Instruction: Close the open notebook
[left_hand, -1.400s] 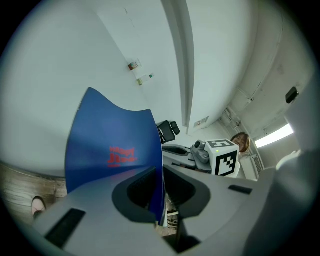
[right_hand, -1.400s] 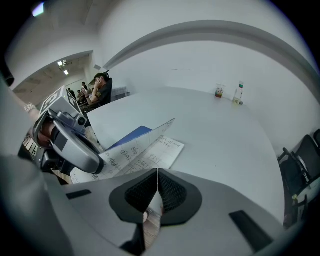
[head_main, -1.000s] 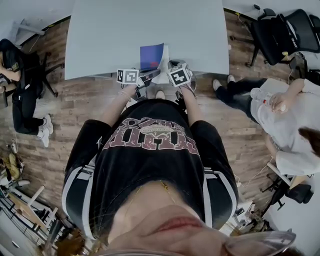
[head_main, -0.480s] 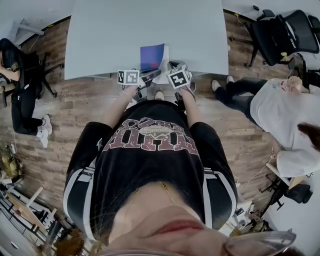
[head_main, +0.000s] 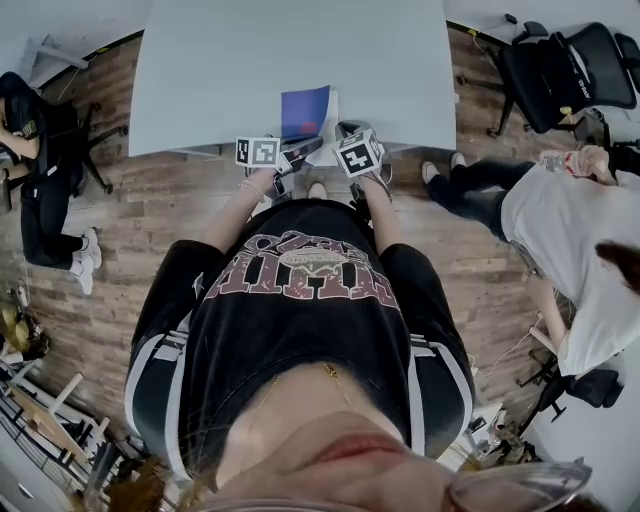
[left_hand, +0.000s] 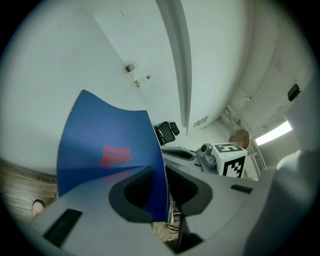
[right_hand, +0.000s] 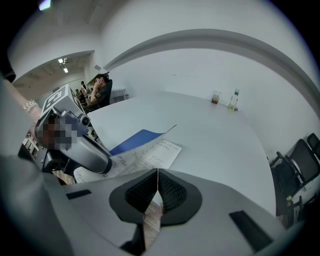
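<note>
Left hand-held gripper (left_hand: 159, 175) hovers at the near edge of the white surface (head_main: 220, 70), where the notebook (head_main: 308, 118) lies open. Its jaws are narrowly spread and opening, with the raised blue cover (left_hand: 105, 145) standing between them. Right hand-held gripper (right_hand: 157, 175) has its jaws closed together just before the written pages (right_hand: 150, 157).
</note>
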